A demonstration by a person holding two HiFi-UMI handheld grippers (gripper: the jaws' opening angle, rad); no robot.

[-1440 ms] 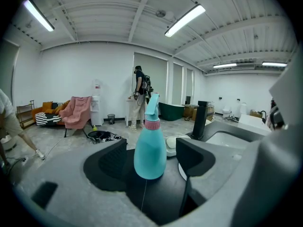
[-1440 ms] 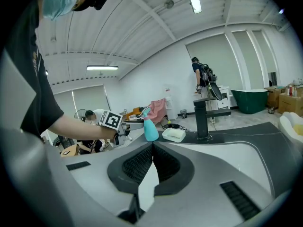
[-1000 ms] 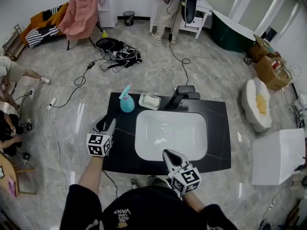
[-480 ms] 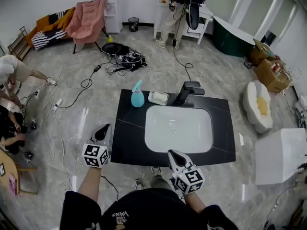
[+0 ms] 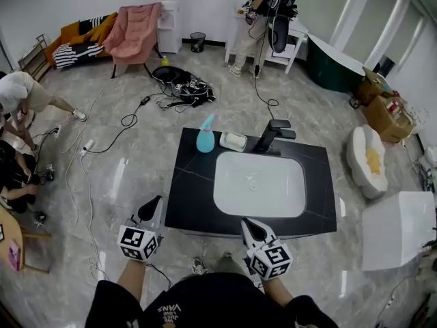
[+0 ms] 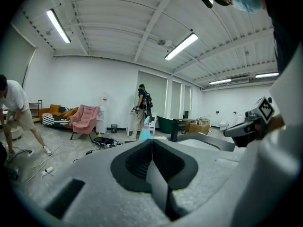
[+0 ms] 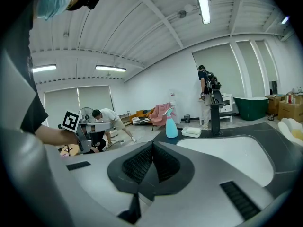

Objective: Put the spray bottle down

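Grippers sat at the bottom of the head view, nearest to me. My left gripper point(image 5: 151, 207) hung over the floor point(image 5: 136, 176) just off the lower left corner of the black counter point(image 5: 188, 190), its jaws pressed together with nothing between them. My right gripper point(image 5: 249, 225) sat at the counter's near edge, lower centre, also clenched and empty. I judged that both were held low and short of the counter because neither had anything left to carry.

Above them in the frame lay the white sink basin point(image 5: 259, 184), sunk into the counter. Beyond it stood the pale blue spray bottle point(image 5: 205, 139), upright on the counter's upper left corner and free of both grippers. It looked already put down. A white soap dish point(image 5: 233, 141) lay just beside it to the right, and a black faucet point(image 5: 273, 134) rose near that. The corner spot seemed chosen to keep the bottle clear of the basin and the tap.

Farther up, loose cables point(image 5: 130, 121) trailed over the floor and a pink chair point(image 5: 136, 36) stood at upper left. One person point(image 5: 263, 12) stood at top centre and another person point(image 5: 20, 94) bent over at the left edge. Only the open basin lay between my grippers and the bottle.
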